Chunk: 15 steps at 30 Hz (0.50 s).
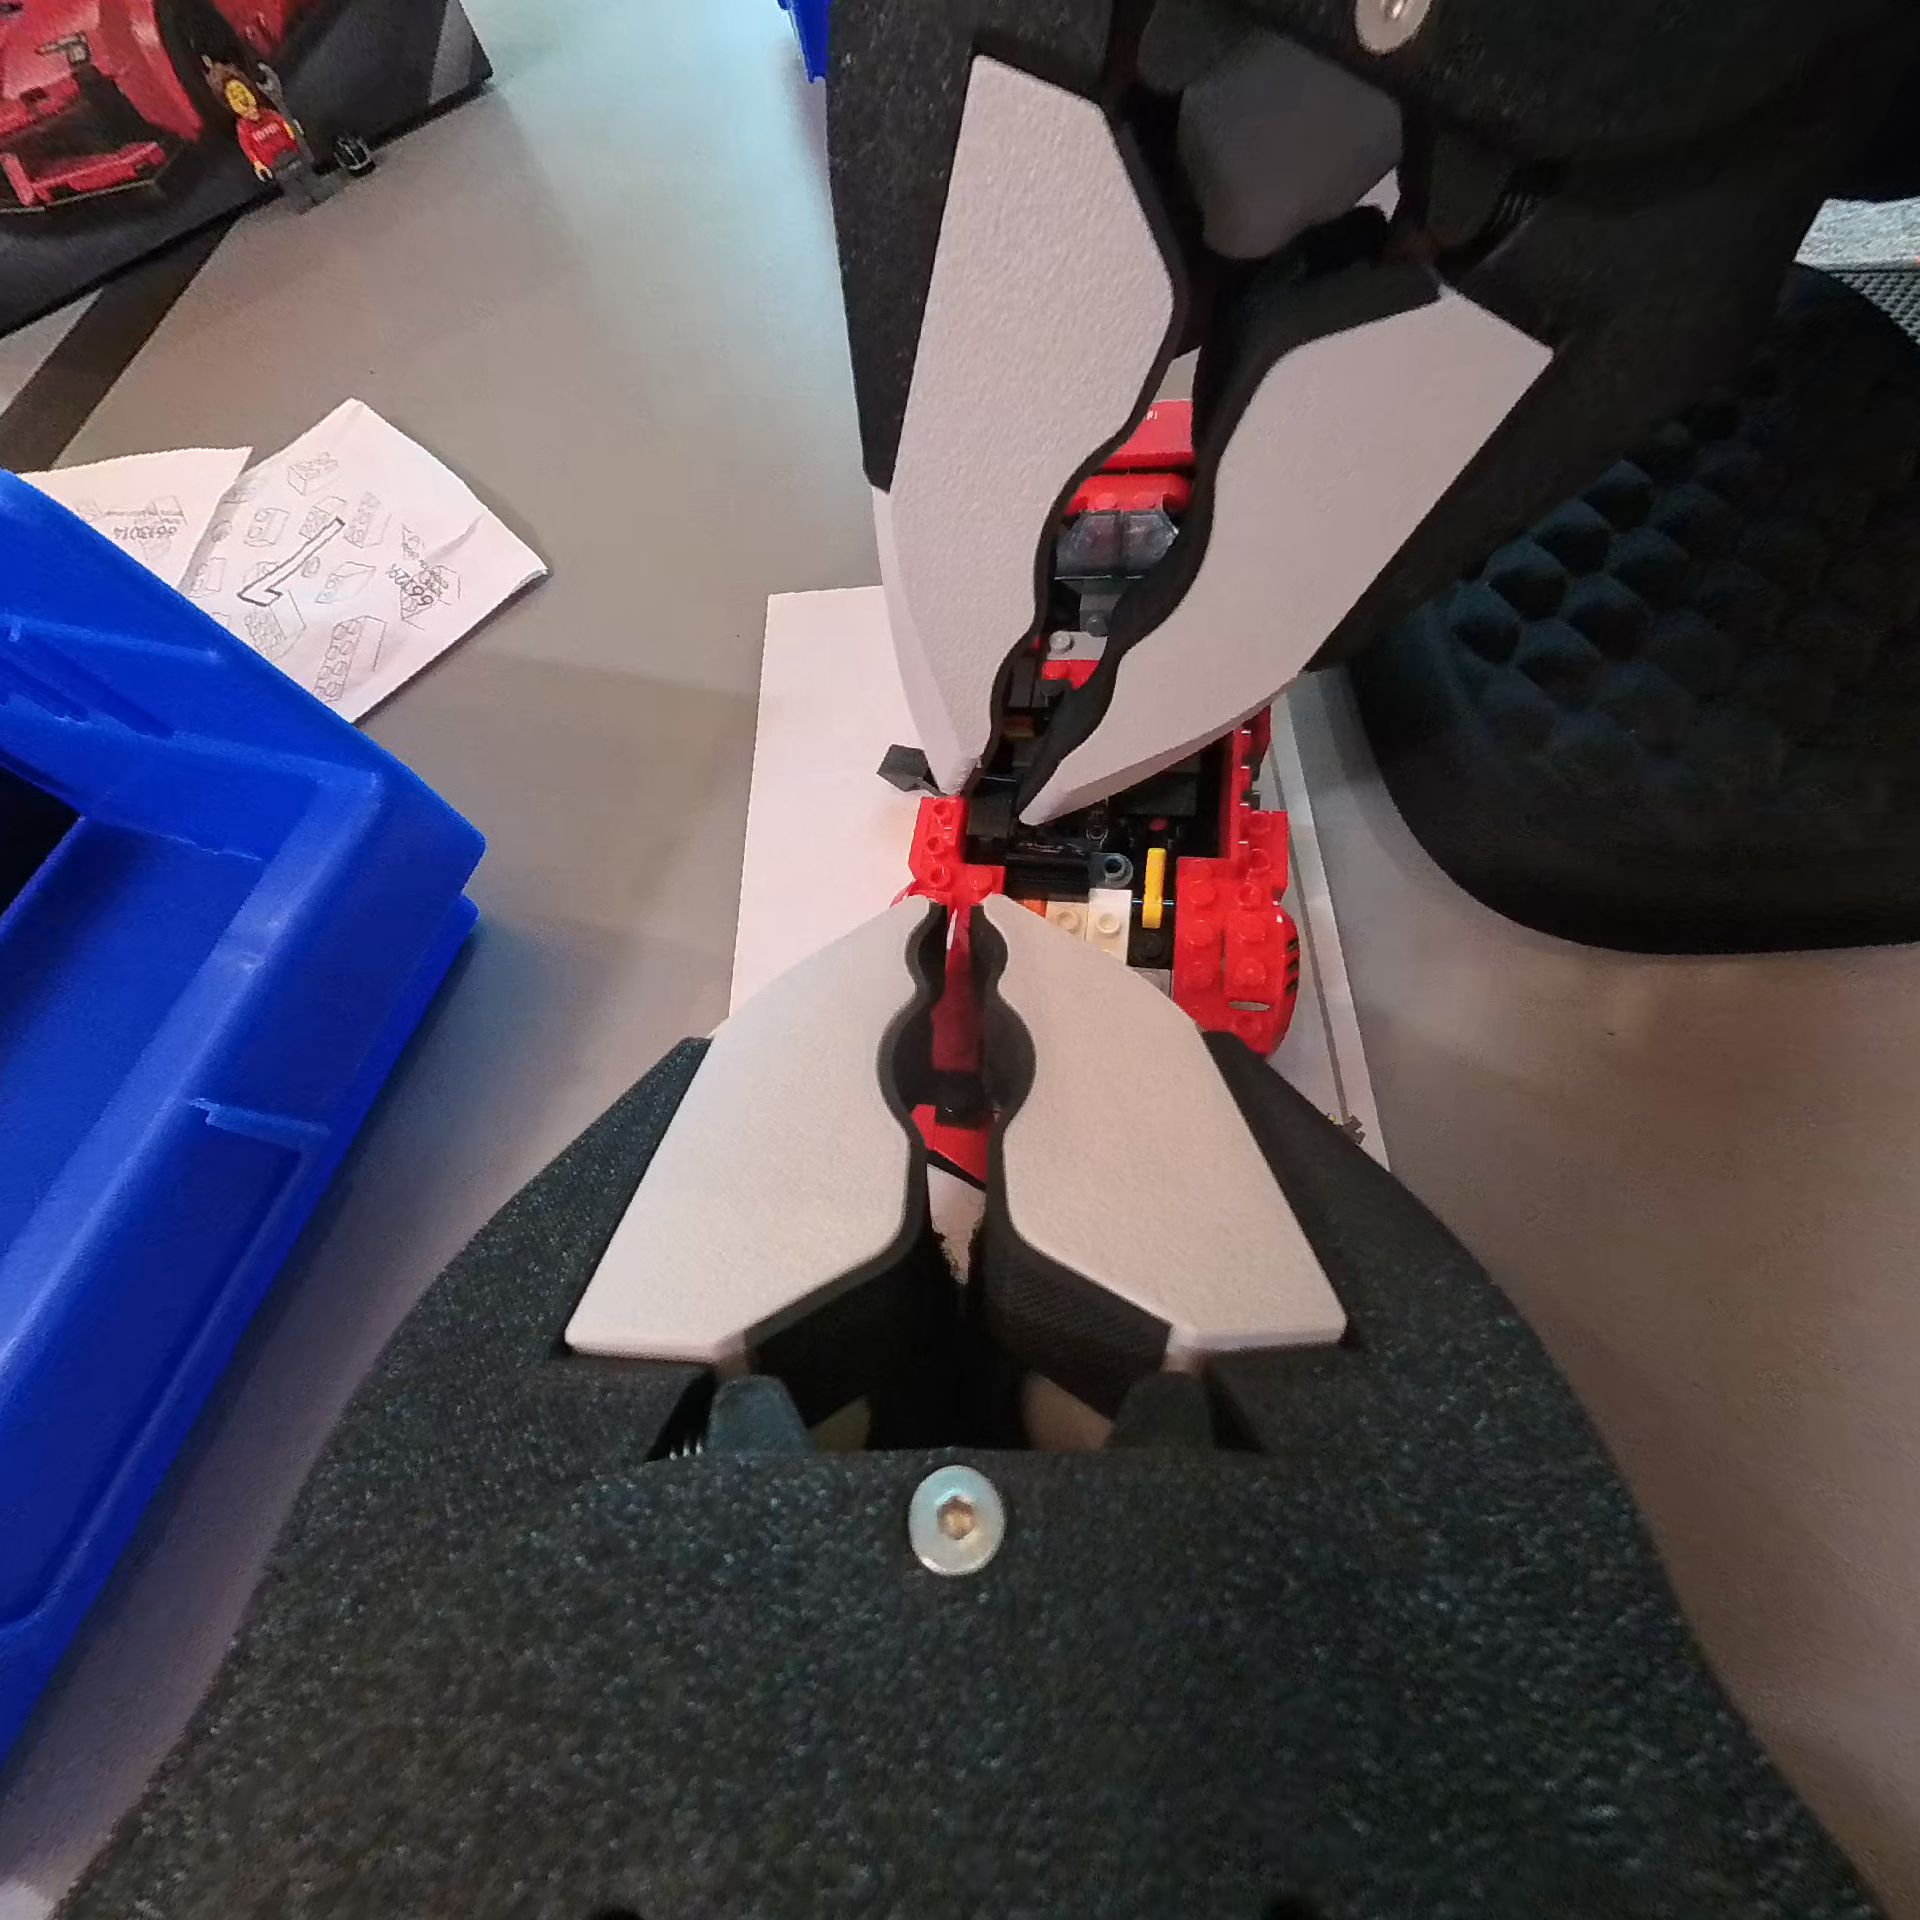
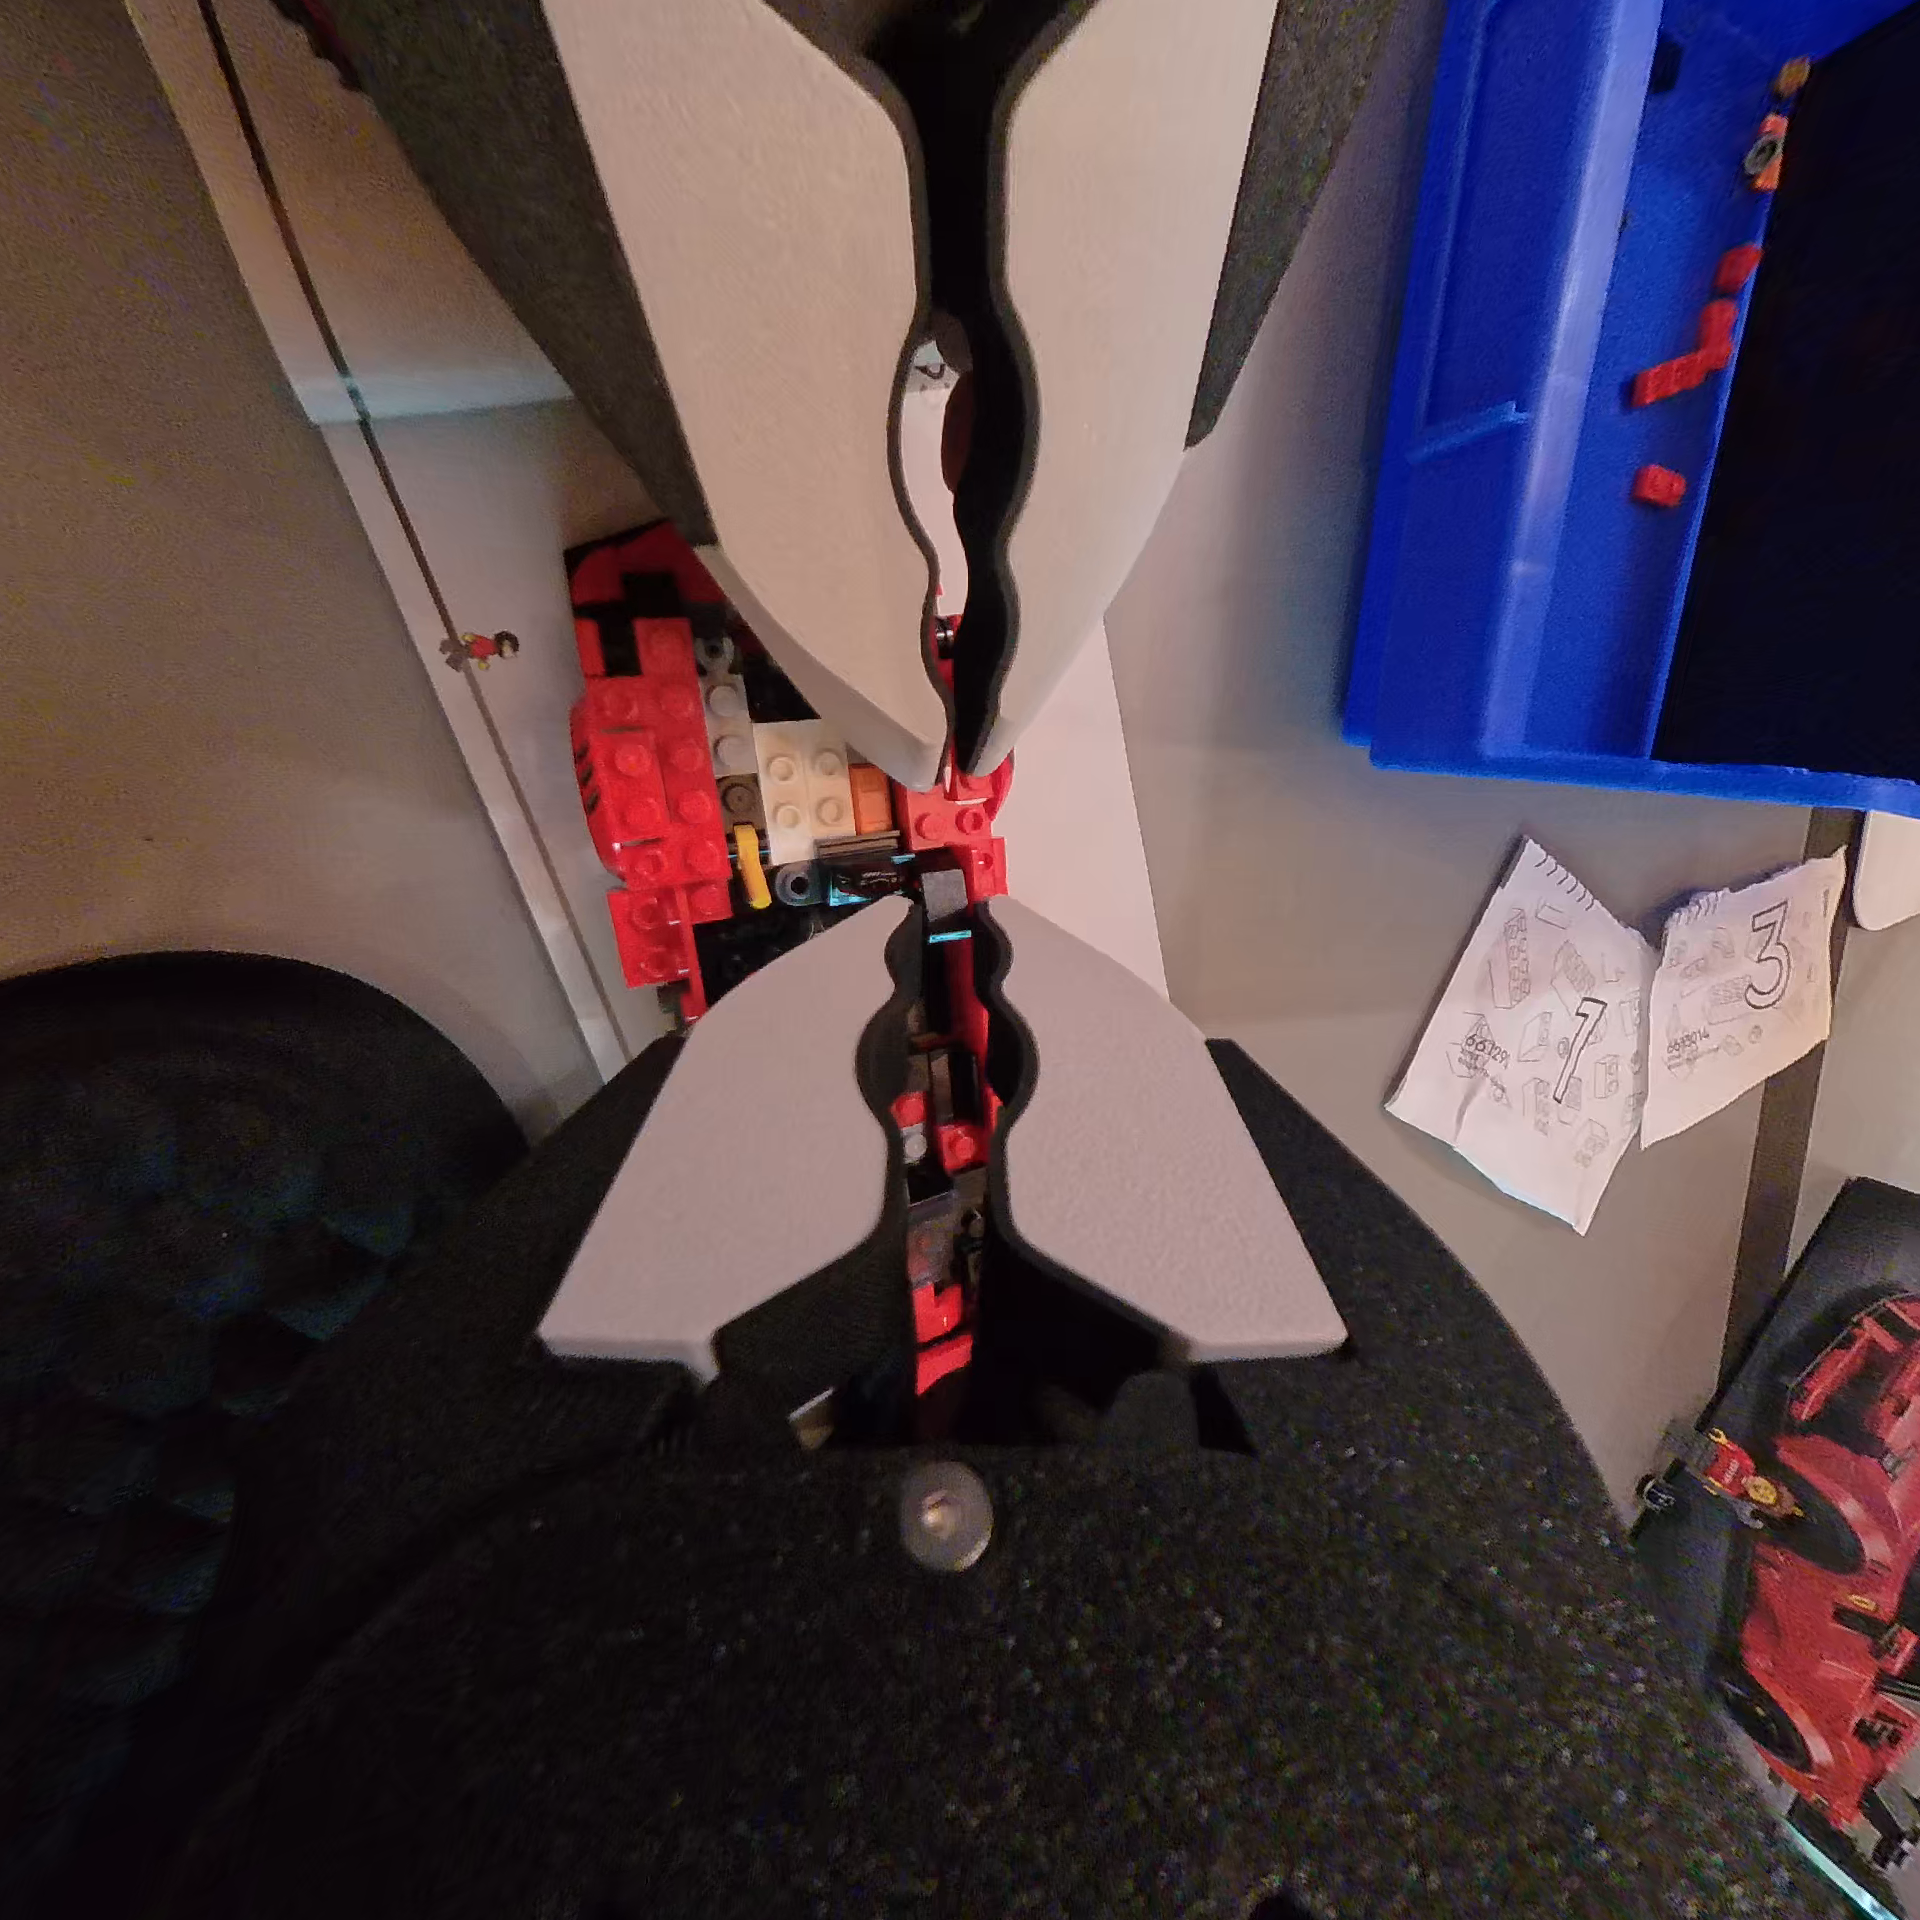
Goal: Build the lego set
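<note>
Near the middle of the grey tabletop [image 1: 582,343], on a white booklet [image 1: 821,748], sits the red lego car [image 1: 1236,914], half built, studs up, with white, orange and yellow pieces showing in its open middle. I've got my left gripper [image 1: 954,906] right at one end of it, fingers drawn almost together around a thin red part of the car's edge; only a sliver of gap shows between the tips, and the red strip runs down through it. My right gripper [image 2: 948,906] comes in from the opposite end, so the two tongs face each other tip to tip over the model. Its fingers are close together too, pinched on a small dark piece [image 2: 943,891] at the red rim of the car, touching the bricks there. From the left camera, the right tongs point steeply down into the car's dark interior. Off towards the left edge of the table stands a blue bin [image 1: 239,935], and the right camera catches a few loose red bricks [image 2: 1694,358] inside it. Beyond the bin lie two torn paper bags [image 1: 343,551] printed with brick drawings, flat on the table. At the far corner rests the set's box [image 1: 156,114], with a small minifigure [image 1: 272,140] in front. A black textured chair seat [image 1: 1683,665] sits just beside the table on my right.
</note>
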Tool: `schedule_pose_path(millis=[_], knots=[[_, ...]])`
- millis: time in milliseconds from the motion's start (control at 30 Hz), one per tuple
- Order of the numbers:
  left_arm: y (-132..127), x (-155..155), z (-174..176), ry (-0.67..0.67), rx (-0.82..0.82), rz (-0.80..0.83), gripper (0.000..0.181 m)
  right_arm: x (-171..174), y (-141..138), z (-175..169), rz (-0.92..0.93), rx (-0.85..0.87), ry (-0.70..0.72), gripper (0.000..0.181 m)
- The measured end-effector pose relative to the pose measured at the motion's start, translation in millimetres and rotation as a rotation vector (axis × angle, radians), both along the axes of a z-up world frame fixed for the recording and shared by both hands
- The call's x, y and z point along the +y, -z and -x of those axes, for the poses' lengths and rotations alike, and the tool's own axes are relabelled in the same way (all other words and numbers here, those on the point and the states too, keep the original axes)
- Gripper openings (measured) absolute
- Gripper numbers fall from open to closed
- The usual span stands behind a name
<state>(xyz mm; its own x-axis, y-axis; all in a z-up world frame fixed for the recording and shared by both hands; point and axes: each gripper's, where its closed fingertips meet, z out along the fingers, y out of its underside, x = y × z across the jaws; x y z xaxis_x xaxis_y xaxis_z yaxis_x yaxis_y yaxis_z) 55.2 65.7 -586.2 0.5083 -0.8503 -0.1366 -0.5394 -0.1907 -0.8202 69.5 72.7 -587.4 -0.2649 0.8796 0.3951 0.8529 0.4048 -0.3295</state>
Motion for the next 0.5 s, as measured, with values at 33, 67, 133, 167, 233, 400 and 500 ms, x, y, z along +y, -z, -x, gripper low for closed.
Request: schedule_pose_path(millis=[33,67,133,167,233,400,500], knots=[[0.0,-0.1,-0.1,0.000,0.000,0.000,0.003,0.0,0.0,0.1,-0.001,0.001,0.001,0.009],[0.0,0.0,0.0,0.000,0.000,-0.001,0.003,0.0,0.2,0.2,-0.001,0.002,0.002,0.009],[0.0,0.0,0.0,0.000,0.000,-0.001,0.003,0.1,0.4,0.3,-0.004,0.004,0.003,0.010],[0.0,0.0,-0.1,0.000,0.000,0.000,0.003,0.1,0.4,0.2,-0.006,0.003,0.002,0.010],[0.1,0.0,-0.1,0.000,0.000,0.000,0.003,0.2,0.4,0.3,-0.009,-0.001,0.000,0.010],[0.0,0.0,-0.1,0.000,-0.001,0.000,0.003,0.7,0.0,-0.1,-0.019,-0.009,0.000,0.009],[0.0,-0.1,-0.1,0.001,-0.001,-0.001,0.003,1.3,-0.4,-0.5,-0.022,-0.010,0.005,0.010]])
